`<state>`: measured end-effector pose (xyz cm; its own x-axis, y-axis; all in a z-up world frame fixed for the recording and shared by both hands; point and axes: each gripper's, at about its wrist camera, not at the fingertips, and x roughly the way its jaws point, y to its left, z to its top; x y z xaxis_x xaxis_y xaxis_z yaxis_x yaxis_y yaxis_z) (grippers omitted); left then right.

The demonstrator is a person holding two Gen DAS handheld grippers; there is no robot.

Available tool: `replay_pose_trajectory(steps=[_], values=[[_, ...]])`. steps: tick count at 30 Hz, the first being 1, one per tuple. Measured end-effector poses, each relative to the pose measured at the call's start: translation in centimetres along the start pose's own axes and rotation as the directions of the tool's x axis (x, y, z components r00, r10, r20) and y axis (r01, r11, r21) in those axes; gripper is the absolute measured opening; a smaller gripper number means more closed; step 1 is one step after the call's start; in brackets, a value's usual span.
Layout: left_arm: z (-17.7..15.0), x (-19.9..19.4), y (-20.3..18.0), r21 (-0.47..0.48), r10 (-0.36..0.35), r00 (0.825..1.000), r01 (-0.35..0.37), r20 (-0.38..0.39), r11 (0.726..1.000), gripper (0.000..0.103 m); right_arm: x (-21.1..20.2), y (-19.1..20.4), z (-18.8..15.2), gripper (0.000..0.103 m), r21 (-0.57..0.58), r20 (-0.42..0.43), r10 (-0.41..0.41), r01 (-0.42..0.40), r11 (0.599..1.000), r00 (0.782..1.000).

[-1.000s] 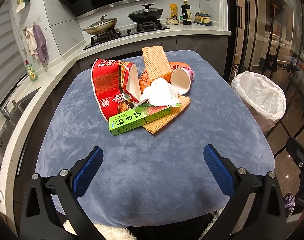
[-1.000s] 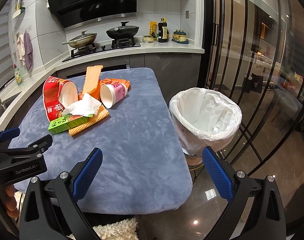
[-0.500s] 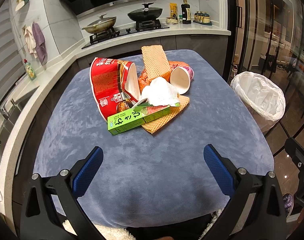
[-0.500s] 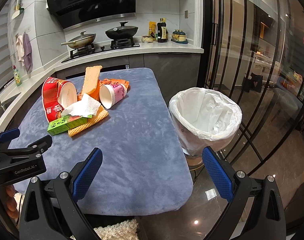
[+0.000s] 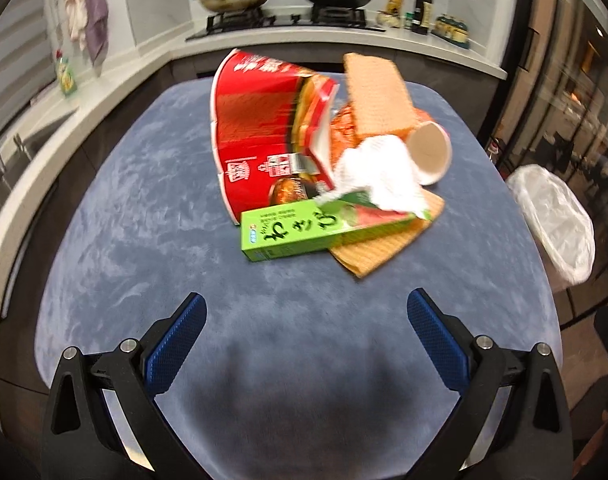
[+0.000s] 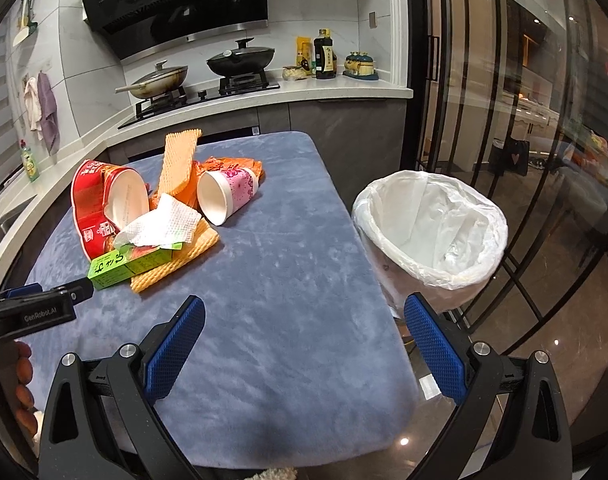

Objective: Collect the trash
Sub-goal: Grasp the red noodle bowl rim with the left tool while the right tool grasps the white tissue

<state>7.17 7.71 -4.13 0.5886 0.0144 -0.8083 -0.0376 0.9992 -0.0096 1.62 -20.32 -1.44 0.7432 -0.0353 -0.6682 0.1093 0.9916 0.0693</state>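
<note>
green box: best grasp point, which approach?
Grip the green box by its bare near-left end, the jaws across its two long sides, coming in low from the front with the open left gripper. It lies flat; the tissue covers its far end, which rests on the wafer sheet.

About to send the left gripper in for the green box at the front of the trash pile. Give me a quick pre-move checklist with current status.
1. Left gripper open and empty: ok, blue pads wide apart.
2. Green box reachable: ok, nearest item of the pile, no clutter in front.
3. Box free to lift: not ok, white tissue drapes over its far end, and it rests partly on the waffle sheet.
4. Right gripper out of the way: ok, open, empty, back over the near table edge.
5. Bin ready: ok, liner open, beside the table.
6. Box empty or full: cannot tell.
</note>
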Motion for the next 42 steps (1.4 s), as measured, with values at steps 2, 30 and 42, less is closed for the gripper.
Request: replay_pose_trajectory(steps=[2, 30, 42], values=[[0.5, 0.8, 0.7, -0.024, -0.012, 1.000, 0.012, -0.004, 1.000, 0.096, 1.1, 0.5, 0.4, 0.096, 0.004, -0.012, 0.010, -0.010, 1.000, 1.000], [4.1, 6.0, 5.8, -0.056, 0.015, 1.000, -0.015, -0.017, 0.998, 0.096, 11.1, 11.3, 5.4, 0.070, -0.053, -0.082, 0.221, -0.226, 0.973, 0.972], [5.4, 7.4, 8.2, -0.107, -0.017, 1.000, 0.014, -0.023, 0.994, 0.096, 15.5, 14.4, 5.9, 0.027, -0.075, -0.143, 0.244, -0.256, 0.964, 0.959]])
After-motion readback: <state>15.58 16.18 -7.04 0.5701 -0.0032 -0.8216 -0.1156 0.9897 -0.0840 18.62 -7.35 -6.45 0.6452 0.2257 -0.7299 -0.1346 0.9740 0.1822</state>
